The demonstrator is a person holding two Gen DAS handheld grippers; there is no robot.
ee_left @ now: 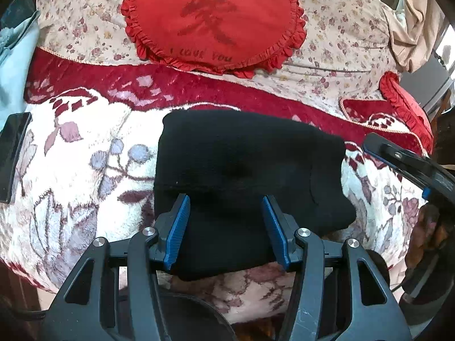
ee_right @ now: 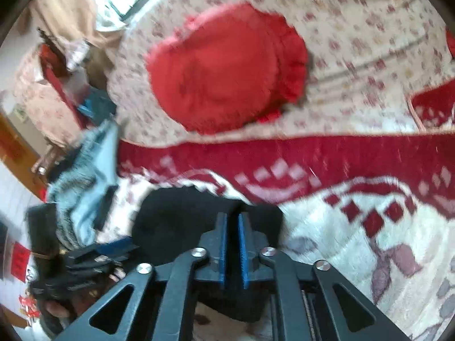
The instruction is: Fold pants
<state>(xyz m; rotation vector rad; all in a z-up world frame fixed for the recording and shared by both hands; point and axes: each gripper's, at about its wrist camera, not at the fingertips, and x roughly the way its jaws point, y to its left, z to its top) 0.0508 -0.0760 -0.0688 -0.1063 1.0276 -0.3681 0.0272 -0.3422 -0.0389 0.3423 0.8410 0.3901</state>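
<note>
The black pants lie folded into a compact bundle on the fleece blanket. My left gripper is open, its blue pads spread wide just above the near part of the bundle, holding nothing. In the blurred right wrist view my right gripper is shut, its blue pads pinching a fold of the black pants. The right gripper also shows at the right edge of the left wrist view.
A white and red floral fleece blanket covers the bed. A red ruffled round cushion lies behind on a floral quilt. A black phone lies at the left. Blue-grey clothes are piled beside the pants.
</note>
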